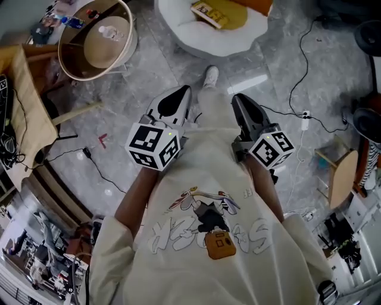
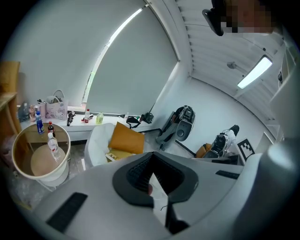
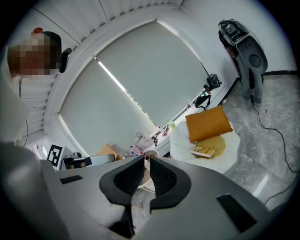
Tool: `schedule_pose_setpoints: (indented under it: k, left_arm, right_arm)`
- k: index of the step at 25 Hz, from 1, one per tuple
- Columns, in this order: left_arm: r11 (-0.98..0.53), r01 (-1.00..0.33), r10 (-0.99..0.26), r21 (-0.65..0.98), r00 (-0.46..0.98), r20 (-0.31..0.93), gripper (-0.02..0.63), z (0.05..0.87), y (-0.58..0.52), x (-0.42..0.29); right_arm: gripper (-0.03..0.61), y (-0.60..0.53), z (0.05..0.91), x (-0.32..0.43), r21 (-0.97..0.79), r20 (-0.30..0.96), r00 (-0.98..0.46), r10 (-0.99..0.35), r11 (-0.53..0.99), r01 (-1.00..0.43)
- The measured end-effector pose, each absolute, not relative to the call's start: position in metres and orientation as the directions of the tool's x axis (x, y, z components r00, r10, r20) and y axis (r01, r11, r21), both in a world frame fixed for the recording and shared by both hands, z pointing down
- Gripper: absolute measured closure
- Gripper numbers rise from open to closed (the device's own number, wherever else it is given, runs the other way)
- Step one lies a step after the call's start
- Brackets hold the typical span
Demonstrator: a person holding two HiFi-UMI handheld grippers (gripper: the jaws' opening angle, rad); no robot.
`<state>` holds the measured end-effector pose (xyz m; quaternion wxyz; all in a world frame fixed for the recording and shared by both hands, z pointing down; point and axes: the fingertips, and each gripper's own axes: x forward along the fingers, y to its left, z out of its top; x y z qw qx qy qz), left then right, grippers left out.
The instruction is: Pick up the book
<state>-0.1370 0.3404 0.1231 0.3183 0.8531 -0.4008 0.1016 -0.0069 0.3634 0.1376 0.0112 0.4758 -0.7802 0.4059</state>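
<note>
Far off on the white chair [image 1: 178, 24] lies the book [image 1: 209, 13]; our left claw [image 1: 183, 91] and right claw [image 1: 239, 98] are closed, empty.

Grey marbled floor [image 1: 143, 71], a white round chair [image 1: 178, 24], a round wooden table [image 1: 74, 62], a large shaded window [image 2: 131, 70].

Just behind the left gripper [image 1: 180, 92] and right gripper [image 1: 242, 100], your shirt [image 1: 208, 238] bears large outlined letters. They are upside down to you and cannot be read with certainty. The book [image 1: 209, 13], well ahead of both grippers, has cover print too small to read.
</note>
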Motion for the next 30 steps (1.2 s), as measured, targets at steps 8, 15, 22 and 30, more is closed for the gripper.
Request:
schedule_pose_setpoints:
  k: [8, 15, 22, 30]
  left_arm:
    - [-0.465, -0.784, -0.626, 0.412, 0.62, 0.474, 0.607, 0.113, 0.218, -0.066]
    - [-0.463, -0.793, -0.6, 0.395, 0.609, 0.519, 0.607, 0.121, 0.171, -0.023]
    - [-0.492, -0.77, -0.555, 0.406, 0.637, 0.535, 0.607, 0.125, 0.144, -0.003]
    - [-0.53, -0.712, -0.474, 0.46, 0.699, 0.536, 0.607, 0.148, 0.107, -0.005]
  right_arm:
    - [0.525, 0.231, 0.143, 0.054, -0.655, 0.378, -0.586, -0.717, 0.24, -0.716]
    - [0.525, 0.181, 0.151, 0.085, -0.65, 0.391, -0.623, -0.677, 0.276, -0.708]
    - [0.525, 0.149, 0.161, 0.093, -0.634, 0.415, -0.617, -0.669, 0.275, -0.723]
    - [0.525, 0.111, 0.18, 0.064, -0.484, 0.48, -0.577, -0.661, 0.349, -0.802]
